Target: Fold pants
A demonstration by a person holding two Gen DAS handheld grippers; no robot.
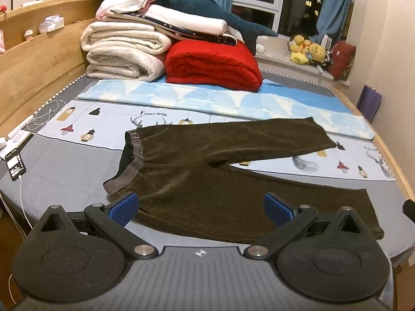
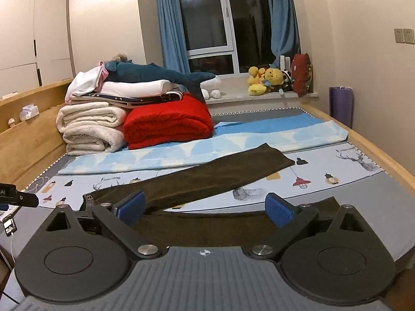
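Brown pants [image 1: 207, 171] lie mid-bed, both grippers' fingers [image 1: 122, 208] spread, empty.

Left wrist view low above the bed [image 1: 64, 165], angled down, right view flatter, both facing the window [image 2: 207, 26]

Landmark: pants [image 1: 207, 171], spread flat on the bed [image 1: 64, 165].
Waistband [image 1: 135, 155]: at the left end of the pants.
Far leg [image 1: 246, 140]: angled back and right, its end on the folded sheet [image 1: 181, 98].
Near leg [image 1: 298, 207]: running right along the front edge.
Behind the pants: stack of folded blankets [image 1: 124, 49], rolled blanket [image 1: 212, 62] just right of it.
Left of the pants: phone [image 1: 16, 165], cable [image 1: 44, 116].
Far right behind: plush toys [image 1: 308, 49] on the windowsill.
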